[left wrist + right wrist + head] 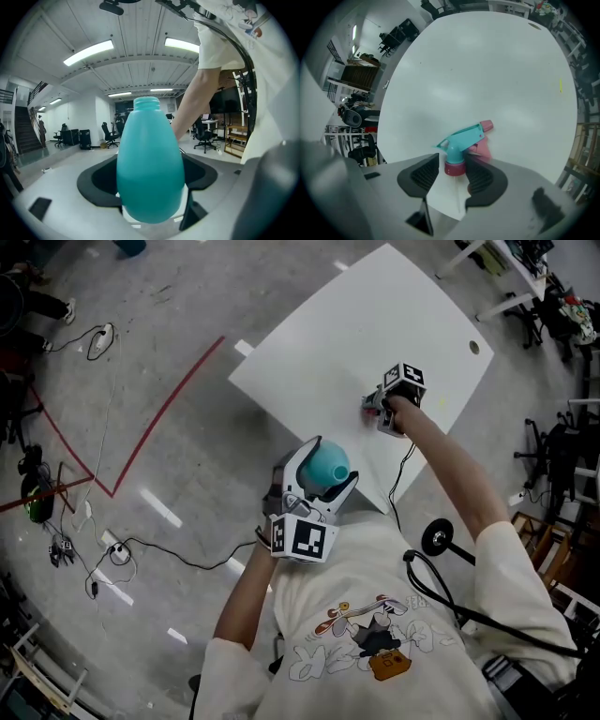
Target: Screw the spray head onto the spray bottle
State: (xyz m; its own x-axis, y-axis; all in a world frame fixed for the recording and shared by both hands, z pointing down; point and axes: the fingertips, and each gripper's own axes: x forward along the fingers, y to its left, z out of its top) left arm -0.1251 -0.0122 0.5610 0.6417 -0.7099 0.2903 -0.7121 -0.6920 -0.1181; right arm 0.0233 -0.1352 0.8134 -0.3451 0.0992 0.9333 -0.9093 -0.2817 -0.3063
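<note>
Only one bottle (150,164) (teal), one spray head (461,142).

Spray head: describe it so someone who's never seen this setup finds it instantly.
On the big white table, look under the right hand-held gripper, which points down with its jaws apart. The spray head lies on its side with its collar between them. It is the only loose thing on the tabletop, teal with a pink collar, trigger and nozzle.

We've open table (375,315) all round spray head (461,143), which sits btwn right gripper (453,165) jaws; spray bottle (150,164) held well apart.
</note>
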